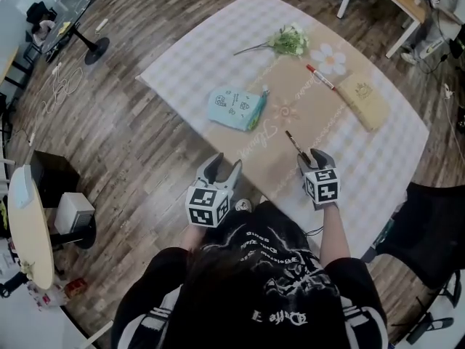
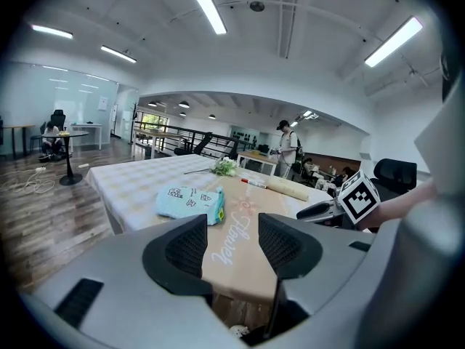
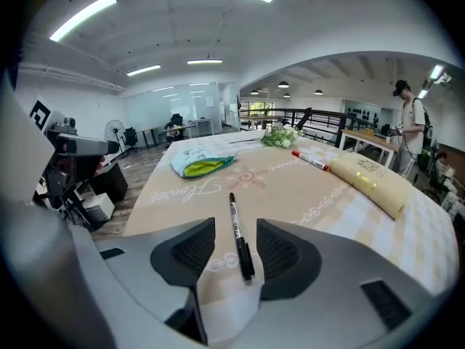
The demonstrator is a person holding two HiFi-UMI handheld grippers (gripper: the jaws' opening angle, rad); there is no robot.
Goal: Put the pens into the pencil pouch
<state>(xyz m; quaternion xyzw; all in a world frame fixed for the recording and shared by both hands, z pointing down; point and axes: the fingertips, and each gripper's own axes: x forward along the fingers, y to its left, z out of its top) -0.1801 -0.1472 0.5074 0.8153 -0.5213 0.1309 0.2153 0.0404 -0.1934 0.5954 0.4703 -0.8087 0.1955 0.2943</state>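
Checked tablecloth (image 1: 187,58) (beige runner (image 1: 305,111), black pen (image 1: 292,141) atop); wood-plank floor (image 1: 138,133).

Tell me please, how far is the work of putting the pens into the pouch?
Done: nothing yet; both pens lie on the table. In hand: the right gripper has its open jaws either side of the black pen, not gripping. Left: carry it to the pencil pouch, then fetch the red pen.

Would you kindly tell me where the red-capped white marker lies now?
The red-capped white marker lies on the table's far right in the head view, just left of the beige oblong case.
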